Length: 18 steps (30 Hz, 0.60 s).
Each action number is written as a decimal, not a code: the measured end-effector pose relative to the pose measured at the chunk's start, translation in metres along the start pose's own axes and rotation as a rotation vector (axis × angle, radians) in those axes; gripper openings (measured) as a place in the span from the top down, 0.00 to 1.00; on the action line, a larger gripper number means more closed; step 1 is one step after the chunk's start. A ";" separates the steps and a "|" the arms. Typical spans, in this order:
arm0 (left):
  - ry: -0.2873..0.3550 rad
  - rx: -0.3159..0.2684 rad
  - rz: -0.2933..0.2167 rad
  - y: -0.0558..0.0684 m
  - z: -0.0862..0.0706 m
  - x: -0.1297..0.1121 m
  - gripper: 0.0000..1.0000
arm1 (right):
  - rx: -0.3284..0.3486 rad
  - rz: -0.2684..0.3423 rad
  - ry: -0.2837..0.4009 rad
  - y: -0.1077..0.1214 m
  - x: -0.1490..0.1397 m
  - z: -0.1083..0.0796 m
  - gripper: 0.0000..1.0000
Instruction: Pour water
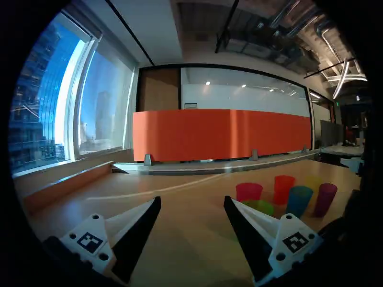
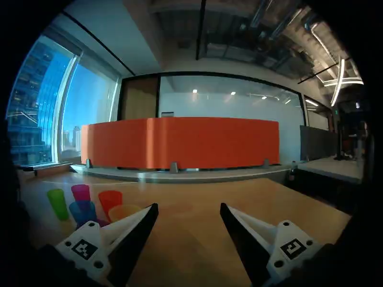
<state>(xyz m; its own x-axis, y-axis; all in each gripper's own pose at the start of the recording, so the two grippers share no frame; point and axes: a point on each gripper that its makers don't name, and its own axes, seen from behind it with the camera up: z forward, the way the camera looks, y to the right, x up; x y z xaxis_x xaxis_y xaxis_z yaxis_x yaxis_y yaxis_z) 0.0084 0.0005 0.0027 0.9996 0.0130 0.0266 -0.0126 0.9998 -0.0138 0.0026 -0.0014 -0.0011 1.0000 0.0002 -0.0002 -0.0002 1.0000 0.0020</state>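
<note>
Cups (image 1: 299, 201) beyond left fingers (image 1: 139, 229), toward the right

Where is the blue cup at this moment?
In the left gripper view the blue cup stands on the wooden table at right, between the orange cup and the purple cup.

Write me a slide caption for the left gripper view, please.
Open left claw hovers over a wooden table, coloured plastic cups clustered ahead on the right.
</note>
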 end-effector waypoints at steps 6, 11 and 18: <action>0.008 -0.031 -0.009 0.004 0.002 0.031 0.03 | 0.027 0.001 -0.007 -0.011 0.030 -0.006 0.00; 0.030 -0.050 -0.017 0.005 0.005 0.072 0.03 | 0.049 -0.005 -0.014 -0.015 0.065 -0.004 0.00; 0.048 -0.075 -0.014 0.007 0.011 0.129 0.02 | 0.073 -0.026 0.003 -0.019 0.119 -0.002 0.00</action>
<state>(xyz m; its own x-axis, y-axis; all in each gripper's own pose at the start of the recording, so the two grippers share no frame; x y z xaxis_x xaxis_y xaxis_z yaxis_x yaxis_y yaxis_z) 0.1366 0.0098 0.0167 0.9998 -0.0038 -0.0210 0.0019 0.9960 -0.0890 0.1215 -0.0208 -0.0032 0.9997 -0.0254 -0.0039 0.0256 0.9968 0.0753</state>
